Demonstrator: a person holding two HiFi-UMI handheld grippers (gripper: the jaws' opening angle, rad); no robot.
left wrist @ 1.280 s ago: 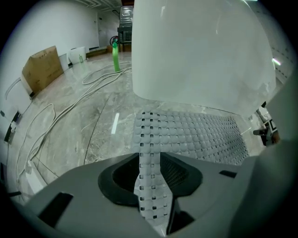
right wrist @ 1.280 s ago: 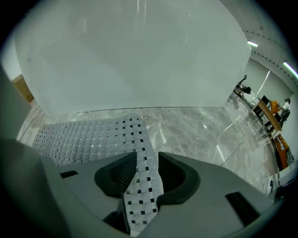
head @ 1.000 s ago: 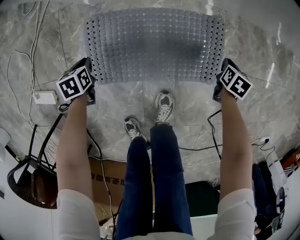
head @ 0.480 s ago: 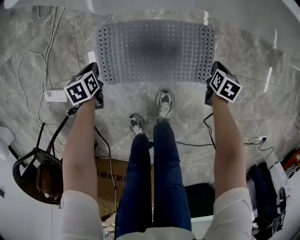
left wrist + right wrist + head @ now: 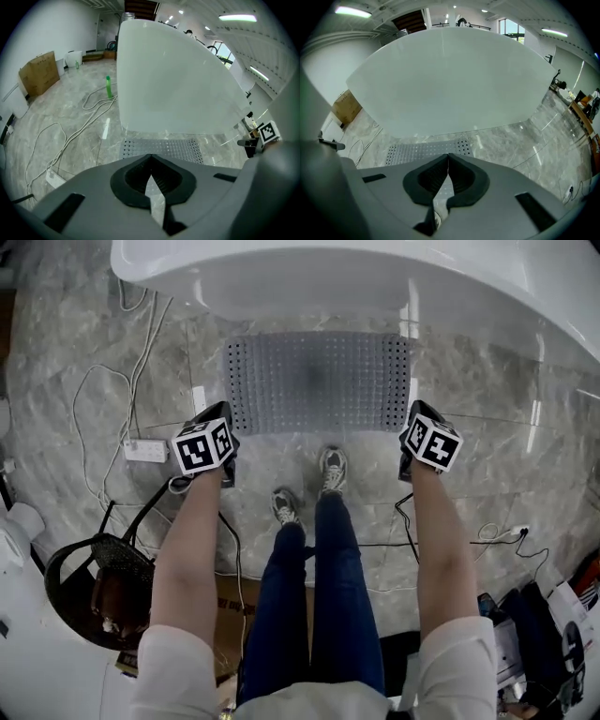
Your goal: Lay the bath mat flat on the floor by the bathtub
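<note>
The grey perforated rubber bath mat (image 5: 317, 381) lies flat on the grey marble floor (image 5: 497, 427). Its far long edge runs along the base of the white bathtub (image 5: 309, 273); whether the two touch cannot be told. The near long edge lies just ahead of the person's grey sneakers (image 5: 332, 468). No fold or raised corner shows in the head view.

The left gripper (image 5: 150, 157) is held above the floor beside the mat's near left corner, clear of the mat. Its jaws have just been closing and now meet at the tips, with nothing between them.

The right gripper (image 5: 448, 155) is held above the floor beside the near right corner, also clear of the mat. Its jaws are pressed together and hold nothing.

Both grippers point steeply downward toward the mat and bathtub.

A white power strip (image 5: 145, 450) with loose white cables lies on the floor left of the mat, and a black chair (image 5: 94, 587) stands behind it at the person's left
</note>
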